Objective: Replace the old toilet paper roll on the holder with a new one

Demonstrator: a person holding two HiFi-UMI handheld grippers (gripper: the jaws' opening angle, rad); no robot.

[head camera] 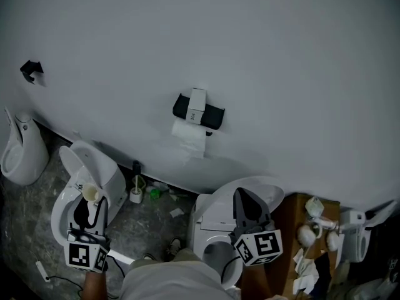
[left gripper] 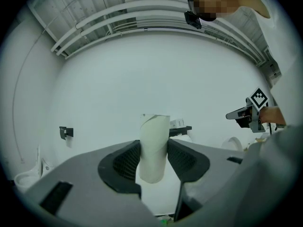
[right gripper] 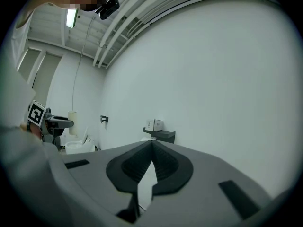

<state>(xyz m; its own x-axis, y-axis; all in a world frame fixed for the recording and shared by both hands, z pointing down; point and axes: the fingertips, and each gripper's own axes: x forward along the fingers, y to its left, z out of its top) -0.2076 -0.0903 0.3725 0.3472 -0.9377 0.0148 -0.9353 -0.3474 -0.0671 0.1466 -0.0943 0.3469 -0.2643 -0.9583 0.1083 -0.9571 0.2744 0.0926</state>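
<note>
The old toilet paper roll (left gripper: pixel 154 148), a bare cardboard tube, stands upright, clamped between the jaws of the left gripper (head camera: pixel 89 208) at the lower left of the head view. It is well apart from the wall holder (head camera: pixel 199 112) at centre frame, under which a sheet of white paper (head camera: pixel 189 136) hangs. Right of centre, low in the frame, the right gripper (head camera: pixel 245 200) has its jaws pressed together on nothing. Removal looks done. Whether a fresh roll already sits on the holder I cannot tell, so the next move is probably to discard the tube, then fetch or check the new roll.
</note>
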